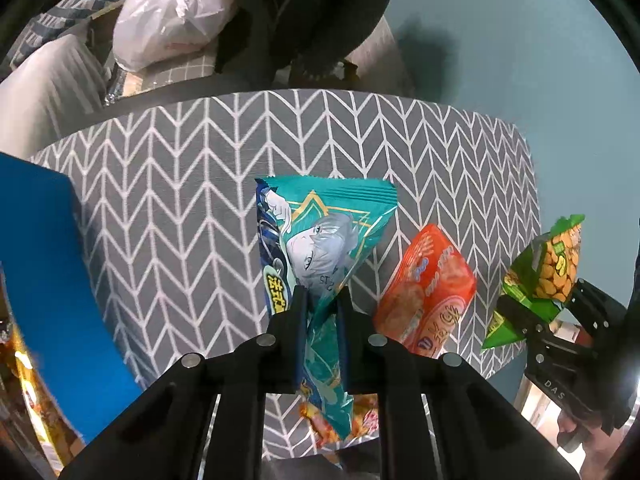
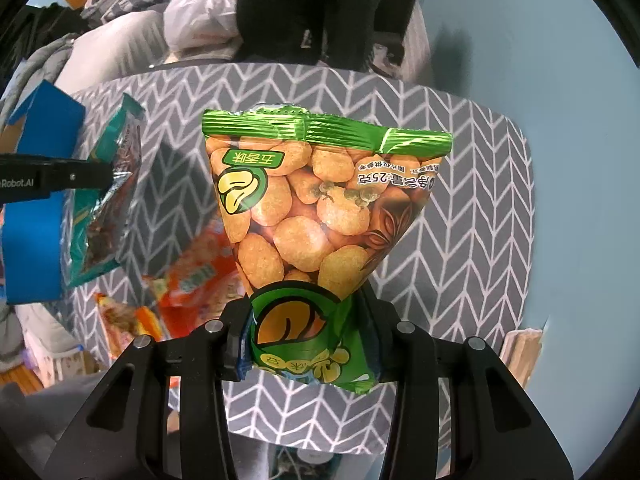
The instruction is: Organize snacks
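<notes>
Teal snack packet (image 1: pixel 320 240) pinched in left hand-held gripper (image 1: pixel 322 300), green packet (image 2: pixel 320 216) in right (image 2: pixel 304 332)

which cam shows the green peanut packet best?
Right wrist: the green peanut packet fills the centre, its print readable, pinched by the right gripper. The left wrist view catches it small at the right edge.

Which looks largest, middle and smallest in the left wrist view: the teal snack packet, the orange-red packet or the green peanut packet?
1. Teal snack packet, held nearest the camera, so its lead is unsure.
2. Orange-red packet, lying on the table.
3. Green peanut packet, partly cut off at the edge; close to the orange-red one.
</notes>
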Tool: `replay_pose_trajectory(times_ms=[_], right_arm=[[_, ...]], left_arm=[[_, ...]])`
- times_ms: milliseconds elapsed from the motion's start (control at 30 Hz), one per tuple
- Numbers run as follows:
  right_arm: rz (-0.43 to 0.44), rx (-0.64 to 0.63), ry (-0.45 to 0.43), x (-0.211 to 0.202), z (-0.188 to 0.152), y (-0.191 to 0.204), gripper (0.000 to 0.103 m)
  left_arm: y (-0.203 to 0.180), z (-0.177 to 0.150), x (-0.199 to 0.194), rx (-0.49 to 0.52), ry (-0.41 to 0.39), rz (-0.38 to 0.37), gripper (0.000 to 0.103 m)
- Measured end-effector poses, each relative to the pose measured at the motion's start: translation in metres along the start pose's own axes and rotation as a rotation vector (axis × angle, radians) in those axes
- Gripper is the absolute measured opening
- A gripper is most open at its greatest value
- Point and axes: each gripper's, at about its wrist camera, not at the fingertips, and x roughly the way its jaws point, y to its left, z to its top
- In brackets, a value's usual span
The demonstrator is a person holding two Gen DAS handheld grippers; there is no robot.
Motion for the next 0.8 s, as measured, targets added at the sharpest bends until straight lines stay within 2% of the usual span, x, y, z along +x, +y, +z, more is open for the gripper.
replay_pose_trajectory(times_ms=[233, 533, 800], right_arm=[[0.0, -0.041, -0.019, -0.014, 0.008, 0.028, 0.041], [0.012, -0.09, -0.036, -0.018, 0.023, 0.071, 0.041], [0.029, -0.16, -0.063, -0.038, 0.036, 0.114, 0.041]], left_arm=[[0.016, -0.014, -0.028, 0.02, -0.046, -0.011, 0.012], [0.042, -0.029, -0.06, 0.002, -0.085, -0.029, 0.011], [0.066, -0.048, -0.098, -0.004, -0.14, -0.041, 0.011]])
